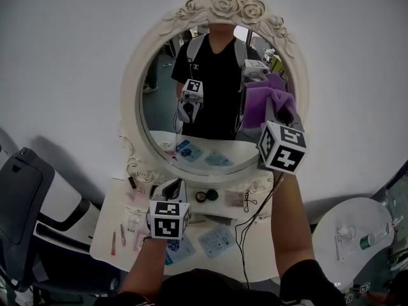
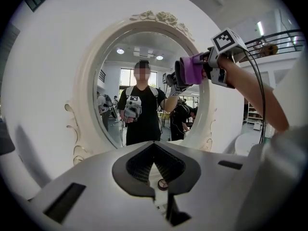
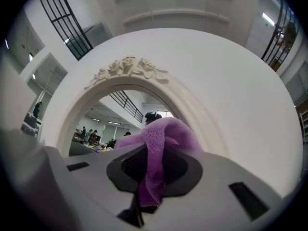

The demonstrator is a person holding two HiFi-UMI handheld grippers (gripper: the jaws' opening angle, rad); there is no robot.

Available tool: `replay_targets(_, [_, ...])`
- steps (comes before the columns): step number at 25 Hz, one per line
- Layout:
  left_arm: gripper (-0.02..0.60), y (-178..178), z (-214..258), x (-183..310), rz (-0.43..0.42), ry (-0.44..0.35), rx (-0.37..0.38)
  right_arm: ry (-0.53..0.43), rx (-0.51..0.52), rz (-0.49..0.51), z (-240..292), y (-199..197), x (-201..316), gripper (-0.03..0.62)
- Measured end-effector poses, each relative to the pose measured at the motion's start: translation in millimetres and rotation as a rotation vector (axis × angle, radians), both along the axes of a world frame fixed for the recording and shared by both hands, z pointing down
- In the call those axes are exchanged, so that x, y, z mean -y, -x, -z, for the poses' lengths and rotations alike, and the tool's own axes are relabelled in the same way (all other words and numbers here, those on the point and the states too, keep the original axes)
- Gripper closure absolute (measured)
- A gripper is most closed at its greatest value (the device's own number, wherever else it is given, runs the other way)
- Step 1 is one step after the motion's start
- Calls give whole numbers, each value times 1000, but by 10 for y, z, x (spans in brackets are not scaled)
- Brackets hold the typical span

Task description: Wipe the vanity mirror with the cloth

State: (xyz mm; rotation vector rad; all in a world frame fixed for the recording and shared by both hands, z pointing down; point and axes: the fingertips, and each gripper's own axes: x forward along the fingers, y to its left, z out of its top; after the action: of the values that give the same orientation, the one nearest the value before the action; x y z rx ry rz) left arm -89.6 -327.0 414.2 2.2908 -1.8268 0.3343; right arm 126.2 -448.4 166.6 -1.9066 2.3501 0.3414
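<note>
Purple cloth [image 1: 264,102]: bunched in the right gripper [image 1: 273,112] and raised to the right side of the glass, upper right of the head view.
Right gripper: closed on the cloth. Its own view shows a fold of pile pinched between the jaws, with a loose puff spilling over the top [image 3: 161,137].
Contact: cloth and its reflection meet at the glass in the head view, so it looks to be touching or just short of it. Which of the two cannot be told.
Vanity mirror [image 1: 162,107]: an upright oval in a cream frame [image 1: 231,4] carved with roses, filling the centre of the head view above the counter [image 1: 107,229].
Left gripper [image 1: 172,190]: low in the frame over the counter, well apart from the mirror, jaws drawn together with nothing between them.
Counter clutter: blue sachets [image 1: 217,240] and a small round compact [image 1: 201,196] lie below the mirror.
Handling, cloth: soft, light and limp, by the look of it. It probably folds under pressure, so a pinch through a thick fold, as now, seems the surest hold.
Handling, mirror: hard, smooth and breakable. Light, even pressure looks wise, since a hard push could rock the frame.
Stage: wiping appears under way or about to begin at the right edge.
</note>
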Motion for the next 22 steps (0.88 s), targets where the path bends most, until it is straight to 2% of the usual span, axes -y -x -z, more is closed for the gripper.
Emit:
replay_targets(5, [584, -125, 9, 71, -19, 0, 4, 9, 25, -29, -47, -300, 67, 539])
replay_targets(9, [584, -165, 22, 112, -23, -2, 10, -3, 3, -31, -52, -282, 109, 539])
replay_targets(13, [584, -149, -12, 106, -20, 4, 19, 27, 69, 20, -50, -246, 127, 539])
replay_targets(15, [584, -103, -34, 100, -9, 9, 19, 26, 74, 29, -49, -208, 134, 539])
replay_targets(22, [584, 77, -82, 30, 38, 23, 17, -22, -25, 57, -57, 270, 106, 540])
